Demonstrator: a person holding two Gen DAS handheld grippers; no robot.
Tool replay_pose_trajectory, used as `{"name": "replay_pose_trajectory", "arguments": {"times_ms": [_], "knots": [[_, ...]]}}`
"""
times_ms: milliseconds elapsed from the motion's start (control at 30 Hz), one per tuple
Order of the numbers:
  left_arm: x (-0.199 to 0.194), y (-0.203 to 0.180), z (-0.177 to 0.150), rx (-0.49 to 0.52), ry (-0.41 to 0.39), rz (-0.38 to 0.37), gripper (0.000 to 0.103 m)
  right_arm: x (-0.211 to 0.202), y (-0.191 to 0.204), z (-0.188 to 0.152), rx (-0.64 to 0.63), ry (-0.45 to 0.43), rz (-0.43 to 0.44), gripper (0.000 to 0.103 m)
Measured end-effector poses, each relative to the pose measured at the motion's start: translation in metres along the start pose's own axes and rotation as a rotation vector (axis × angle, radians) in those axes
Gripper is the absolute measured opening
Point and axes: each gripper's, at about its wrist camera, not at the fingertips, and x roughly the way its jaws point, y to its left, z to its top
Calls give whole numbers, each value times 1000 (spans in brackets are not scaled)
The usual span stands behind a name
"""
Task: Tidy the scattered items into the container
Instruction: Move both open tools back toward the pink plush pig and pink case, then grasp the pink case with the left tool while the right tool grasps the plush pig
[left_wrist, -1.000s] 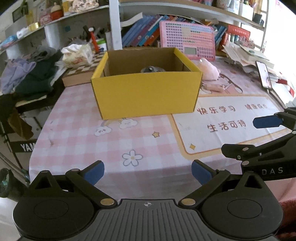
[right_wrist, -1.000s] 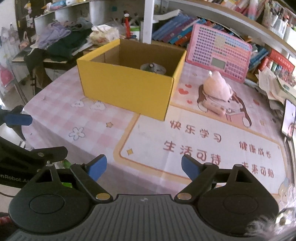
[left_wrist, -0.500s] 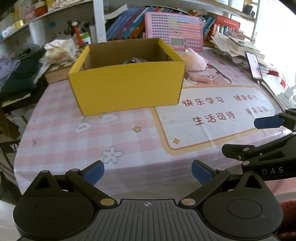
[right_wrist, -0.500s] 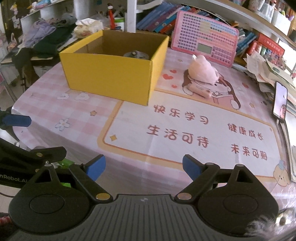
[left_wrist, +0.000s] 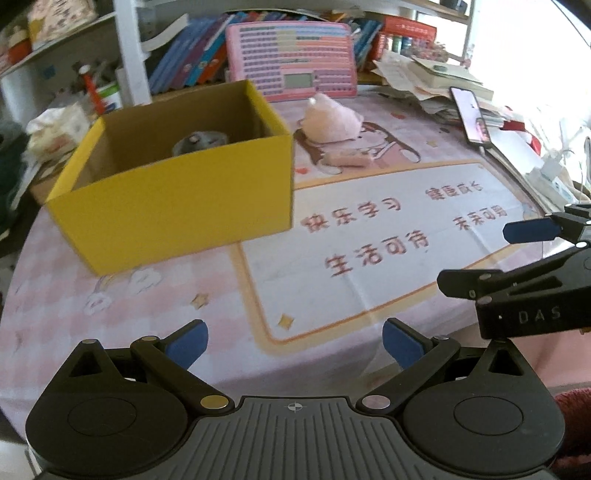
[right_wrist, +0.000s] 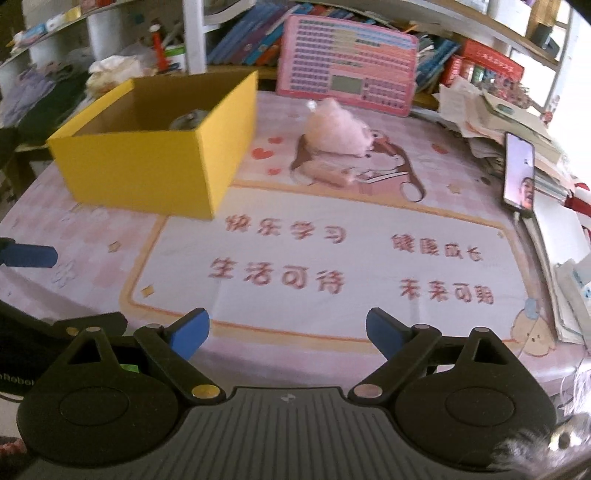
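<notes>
Now both views have swung right, toward the fluffy pink plush toy (right_wrist: 334, 127) lying beside the open yellow cardboard box (right_wrist: 147, 173); right gripper (right_wrist: 288, 330) is opening, empty, left gripper (left_wrist: 293, 343) spread wide, empty.

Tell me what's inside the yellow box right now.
One grey, roundish item lies near the back of the yellow box. The front wall hides the floor nearest the cameras, so anything lying there cannot be seen.
</notes>
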Motion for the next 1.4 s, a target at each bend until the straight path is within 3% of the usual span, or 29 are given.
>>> {"name": "replay_pose_trajectory", "arguments": {"times_ms": [400, 667, 800, 900, 1200, 1400], "knots": [[36, -39, 39, 91, -16, -141, 102, 19, -55, 26, 42, -38, -39, 92], [65, -76, 70, 187, -57, -175, 102, 35, -97, 48, 81, -87, -25, 92], [80, -92, 87, 216, -99, -142, 102, 42, -119, 65, 96, -145, 17, 90], [94, -97, 103, 174, -110, -106, 102, 52, -133, 80, 88, -169, 40, 89], [140, -95, 135, -10, -152, 1, 102, 102, -154, 124, 56, -149, 121, 89], [172, -98, 153, -52, -158, 71, 102, 138, -152, 149, 13, -126, 177, 90]]}}
